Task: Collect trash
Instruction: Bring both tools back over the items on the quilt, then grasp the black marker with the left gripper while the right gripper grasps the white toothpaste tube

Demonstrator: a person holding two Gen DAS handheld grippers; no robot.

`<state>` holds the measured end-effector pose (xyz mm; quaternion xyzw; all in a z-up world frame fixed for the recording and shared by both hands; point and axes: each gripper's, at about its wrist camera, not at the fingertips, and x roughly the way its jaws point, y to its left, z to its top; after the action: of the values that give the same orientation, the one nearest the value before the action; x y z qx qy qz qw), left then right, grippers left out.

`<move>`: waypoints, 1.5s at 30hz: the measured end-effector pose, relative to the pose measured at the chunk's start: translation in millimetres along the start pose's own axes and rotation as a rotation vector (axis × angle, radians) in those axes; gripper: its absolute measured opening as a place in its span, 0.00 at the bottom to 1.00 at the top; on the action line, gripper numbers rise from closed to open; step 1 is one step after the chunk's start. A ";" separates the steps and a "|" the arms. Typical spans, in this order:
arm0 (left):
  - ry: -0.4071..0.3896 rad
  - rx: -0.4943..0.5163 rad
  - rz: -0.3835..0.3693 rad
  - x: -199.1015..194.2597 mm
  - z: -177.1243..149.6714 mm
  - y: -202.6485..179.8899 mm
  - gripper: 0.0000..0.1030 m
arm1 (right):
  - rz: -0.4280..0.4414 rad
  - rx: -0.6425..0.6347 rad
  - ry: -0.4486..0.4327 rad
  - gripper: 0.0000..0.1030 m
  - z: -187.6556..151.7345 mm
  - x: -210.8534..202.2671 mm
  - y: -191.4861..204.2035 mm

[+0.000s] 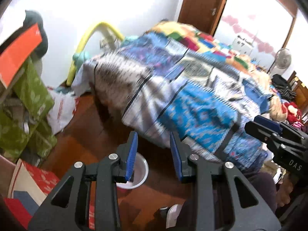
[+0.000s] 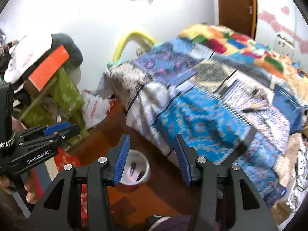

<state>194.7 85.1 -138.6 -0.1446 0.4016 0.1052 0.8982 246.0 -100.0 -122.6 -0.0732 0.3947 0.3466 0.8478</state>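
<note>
Both grippers are being held above the wooden floor (image 1: 92, 127), pointing down at an angle toward a bed that is being covered by a blue patterned blanket (image 1: 202, 105). The left gripper (image 1: 154, 154) is being kept with its 2 blue-padded jaws apart, and nothing is being held between them; the right gripper (image 2: 152, 157) is likewise being kept parted and empty. A white bin (image 2: 137, 170) is being seen on the floor just beside the foot of the bed, below and between the jaws in both views, slightly toward the left finger; 2 or 3 small dark items are lying inside it, too small to be identified. Green patterned bags (image 2: 67, 96) and an orange box (image 2: 49, 67) are being stacked against the wall to the left, with a white plastic bag (image 2: 94, 107) lying near them. Much of the blanket is being blurred.
</note>
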 end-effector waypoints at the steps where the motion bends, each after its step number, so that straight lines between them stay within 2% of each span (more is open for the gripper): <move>1: -0.016 0.007 -0.005 -5.4 1.7 -6.6 0.33 | -0.008 -0.001 -0.013 0.43 -0.2 -6.7 -1.9; 5: -0.075 0.032 -0.034 -25.4 10.8 -36.1 0.33 | -0.058 -0.004 -0.088 0.43 -1.1 -43.0 -16.2; 12: -0.143 0.103 -0.076 -46.6 27.8 -93.0 0.33 | -0.118 0.031 -0.156 0.43 -1.9 -82.5 -53.6; 18: -0.167 0.162 -0.110 -43.7 45.4 -136.5 0.36 | -0.176 0.056 -0.204 0.43 -0.5 -101.4 -91.9; 22: -0.164 0.200 -0.145 -30.1 59.0 -165.8 0.37 | -0.202 0.072 -0.198 0.43 0.7 -104.4 -121.4; 25: -0.150 0.220 -0.173 -11.8 68.7 -187.1 0.40 | -0.232 0.097 -0.192 0.43 1.1 -105.7 -146.7; 33: -0.069 0.284 -0.232 54.5 81.9 -242.3 0.40 | -0.291 0.162 -0.144 0.44 -3.0 -91.3 -209.2; 41: 0.077 0.352 -0.242 152.2 85.2 -278.9 0.40 | -0.309 0.215 -0.056 0.44 -13.0 -52.1 -259.8; 45: 0.138 0.367 -0.247 199.1 85.5 -289.1 0.40 | -0.291 0.236 -0.003 0.44 -17.4 -25.8 -279.7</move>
<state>472.5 -141.6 -183.3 -0.0337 0.4536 -0.0905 0.8860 404.1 -330.1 -157.6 -0.0289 0.4164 0.1715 0.8924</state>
